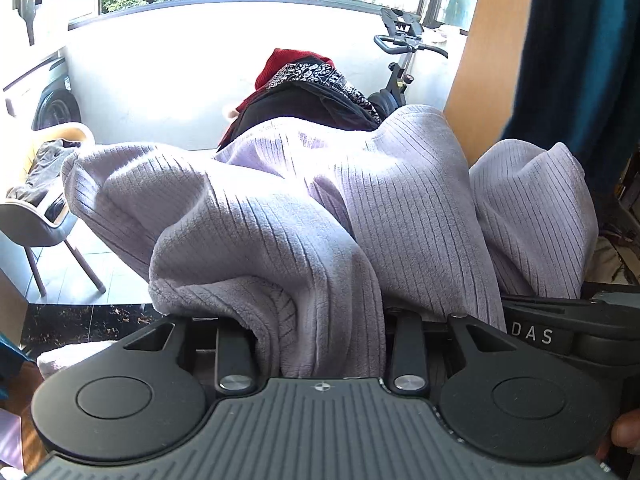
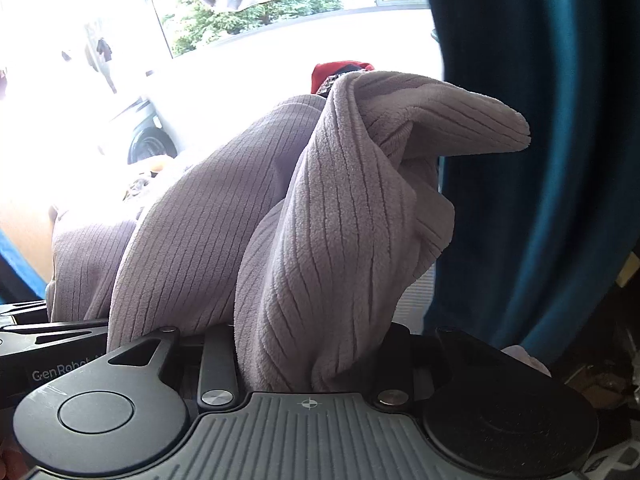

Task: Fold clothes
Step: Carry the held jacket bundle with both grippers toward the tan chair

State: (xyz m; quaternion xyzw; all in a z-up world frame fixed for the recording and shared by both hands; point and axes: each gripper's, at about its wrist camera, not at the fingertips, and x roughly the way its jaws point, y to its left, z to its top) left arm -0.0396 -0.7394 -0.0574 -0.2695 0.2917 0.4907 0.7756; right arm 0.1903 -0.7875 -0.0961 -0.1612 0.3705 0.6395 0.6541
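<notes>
Black linkage grippers with grey ribbed housings, silver pivot screws [image 1: 235,382]; dark teal sleeve [image 2: 540,160].

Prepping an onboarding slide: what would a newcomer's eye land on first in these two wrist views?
A pale lilac ribbed fleece garment fills both views, bunched up and pinched in both the left gripper and the right gripper. Behind it in the left wrist view sits a pile of dark clothes topped with a red knit, under a glaring bright window. A dark teal curtain covers the right side of the right wrist view.

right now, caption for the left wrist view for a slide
Left gripper shut on a bunched lilac ribbed fleece garment, a pile of dark and red clothes behind it.
</notes>
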